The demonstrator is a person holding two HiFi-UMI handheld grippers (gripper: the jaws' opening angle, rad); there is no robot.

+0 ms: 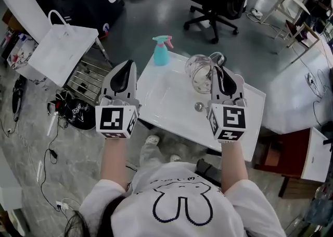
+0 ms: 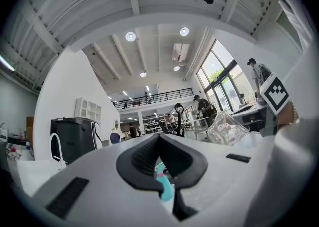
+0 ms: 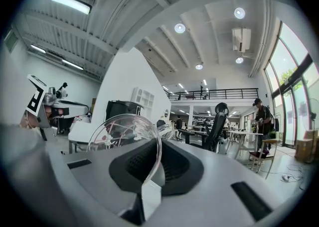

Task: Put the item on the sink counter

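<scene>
Your right tool [image 1: 217, 69] is clamped on the clear handle [image 3: 157, 157] of the glass pitcher [image 1: 200, 69]. You hold the pitcher above the far side of the white sink table [image 1: 171, 98], near the teal spray bottle [image 1: 161, 50]. Your left tool [image 1: 126, 67] has its jaws together with nothing between them, and it hangs over the table's left edge.

To do this step well, I would bring the pitcher down onto a flat stretch of table, not over the basin with the drain [image 1: 198, 106]. Stay well apart from the spray bottle. Level the pitcher's base before it lands, and release the handle only once the glass bears its own weight. A thin, smooth handle may swing in the pads, so lower it slowly.

Some things you cannot judge from here. The pitcher's base is hidden behind your right tool in the head view, so its gap to the table is unclear. Neither tool view shows the table surface. Something pinkish shows through the glass [image 3: 124, 131], but it is too faint to identify.
</scene>
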